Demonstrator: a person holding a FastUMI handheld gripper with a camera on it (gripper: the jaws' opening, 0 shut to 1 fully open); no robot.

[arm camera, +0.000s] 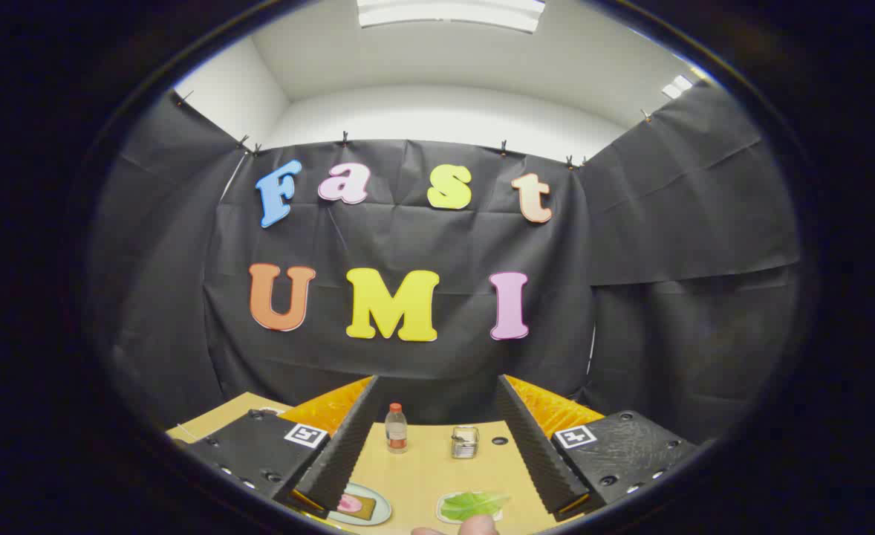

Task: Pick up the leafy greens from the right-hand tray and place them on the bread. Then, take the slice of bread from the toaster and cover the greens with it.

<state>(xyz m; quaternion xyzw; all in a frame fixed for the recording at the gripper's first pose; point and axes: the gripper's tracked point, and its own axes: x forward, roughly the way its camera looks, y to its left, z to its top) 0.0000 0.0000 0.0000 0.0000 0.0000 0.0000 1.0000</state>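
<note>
— Fingers first, please: what is their state?
— Fingers [348, 446] of the gripper [437, 453]: spread wide, nothing held between them. They hang over the wooden table [430, 475], clear of everything listed below.

— Landmark for the listing?
— Toaster [465, 441], a small metallic box standing on the table between the fingers, near the far edge. I cannot tell whether a slice sits in it; it is too small to make out.

— Item one?
— Leafy greens [473, 504]: a flat green leaf lying on a pale tray [445, 513], nearer the camera than the toaster and almost straight in front of it. Close to the inner side of the right finger.

— Item two?
— Bread [359, 507]: a brown square slice on a round plate [379, 511], with something pink on top of it. Nearer than the toaster and off to its left, partly hidden behind the left finger's tip.

— Item three?
— Bottle [396, 428]: clear, red cap, upright, just left of the toaster and level with it.

— Anything else?
— Fingertip of a person [475, 526], showing nearer than the tray, at its near rim. Black cloth wall [408, 371] rising behind the toaster.
</note>
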